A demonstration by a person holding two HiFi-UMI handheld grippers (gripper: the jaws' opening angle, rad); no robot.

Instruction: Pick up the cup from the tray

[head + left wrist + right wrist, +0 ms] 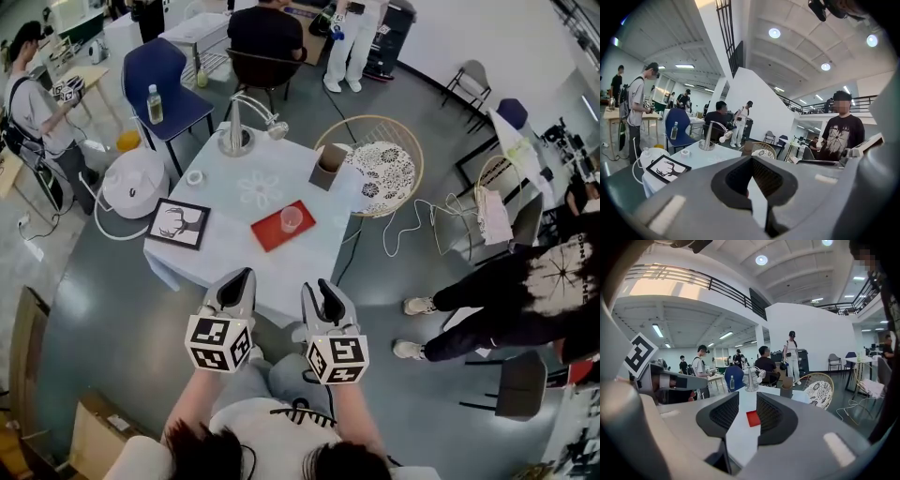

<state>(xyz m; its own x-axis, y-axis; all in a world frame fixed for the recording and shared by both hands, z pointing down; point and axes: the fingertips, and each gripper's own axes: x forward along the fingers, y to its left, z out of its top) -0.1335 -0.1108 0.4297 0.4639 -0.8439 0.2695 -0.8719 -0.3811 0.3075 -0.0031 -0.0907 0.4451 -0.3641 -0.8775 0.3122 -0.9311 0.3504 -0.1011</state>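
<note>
Right now both grippers are hanging well short of the counter [220,251], off its near corner, so by my reading the reach toward it is only starting. The red tray [268,234] is lying near the counter's middle, and the clear cup [292,218] is standing upright on the tray's far right part.

The right gripper [324,298] is looking the better choice. Its jaws are standing moderately apart with nothing between them, and the tray [753,418] is already showing in the gap. The left gripper [236,284] is carrying its jaws closed at the tips, holding nothing.

A good pick is probably calling for wider jaws, a level approach from the near side, and a gentle close around the cup's middle, since a thin clear cup is likely to flex or tip.

Room is looking generous. The near corner is lying bare, and the wicker chair [380,169] is standing clear off the right edge. The framed deer picture [178,223] is sitting well left of the tray, while the lamp [234,136] and brown box [328,165] are staying beyond the cup. The tray's rim is the thing to avoid nudging.
</note>
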